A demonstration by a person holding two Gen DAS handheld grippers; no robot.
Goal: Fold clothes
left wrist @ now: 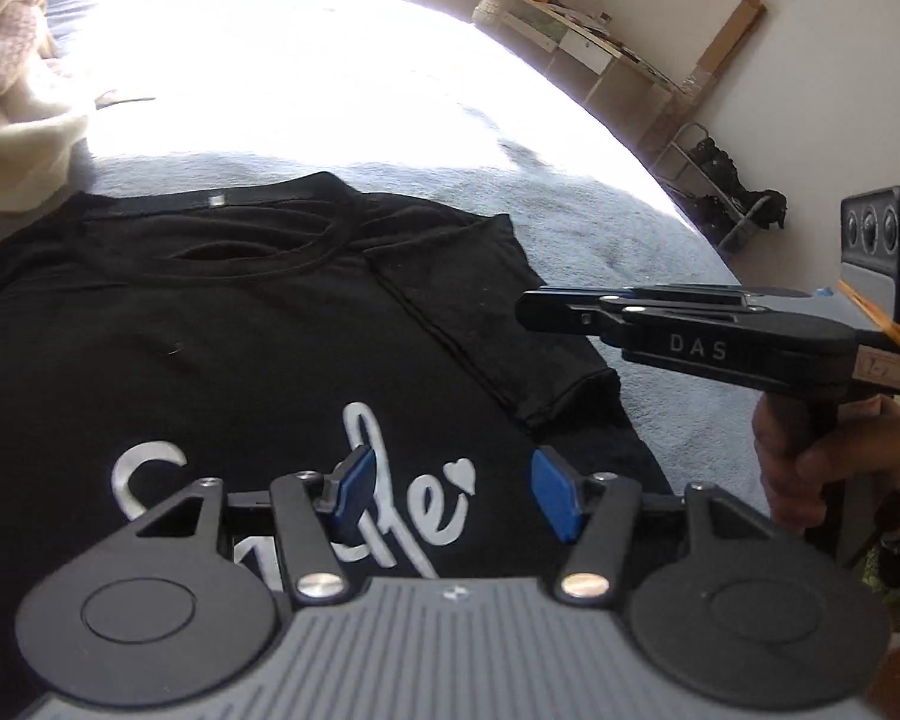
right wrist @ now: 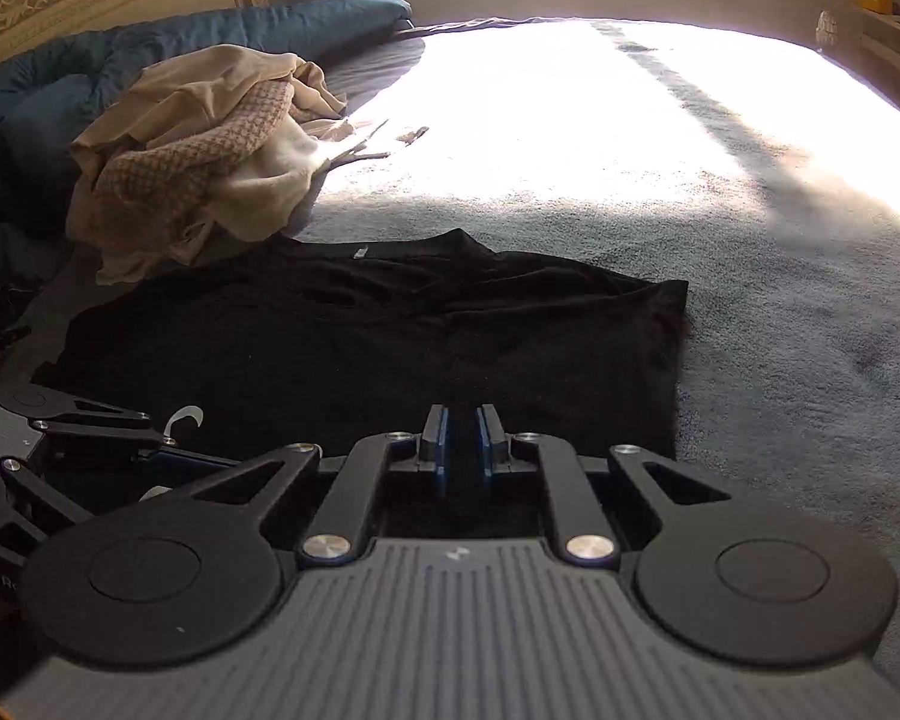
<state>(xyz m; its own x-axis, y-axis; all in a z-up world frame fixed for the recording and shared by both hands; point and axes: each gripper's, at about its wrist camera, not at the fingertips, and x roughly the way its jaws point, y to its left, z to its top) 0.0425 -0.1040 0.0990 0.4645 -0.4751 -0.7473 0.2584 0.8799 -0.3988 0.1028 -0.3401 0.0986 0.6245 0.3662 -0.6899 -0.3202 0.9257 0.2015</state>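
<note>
A black T-shirt (left wrist: pixel 210 324) with white script lettering lies face up on the grey bed (left wrist: pixel 600 204), collar at the far side, its right sleeve (left wrist: pixel 480 312) folded inward over the body. My left gripper (left wrist: pixel 450 489) is open and empty, hovering over the lettering. My right gripper (right wrist: pixel 462 441) has its blue pads nearly together with a narrow gap and nothing between them, low over the shirt (right wrist: pixel 330 348) near its right side. It also shows in the left wrist view (left wrist: pixel 528 306), above the sleeve edge.
A heap of beige and pink clothes (right wrist: pixel 204 150) lies at the far left beside the shirt. A blue duvet (right wrist: pixel 150 54) lies by the headboard. Shelves (left wrist: pixel 588 42) and a rack (left wrist: pixel 720 186) stand along the wall past the bed's right edge.
</note>
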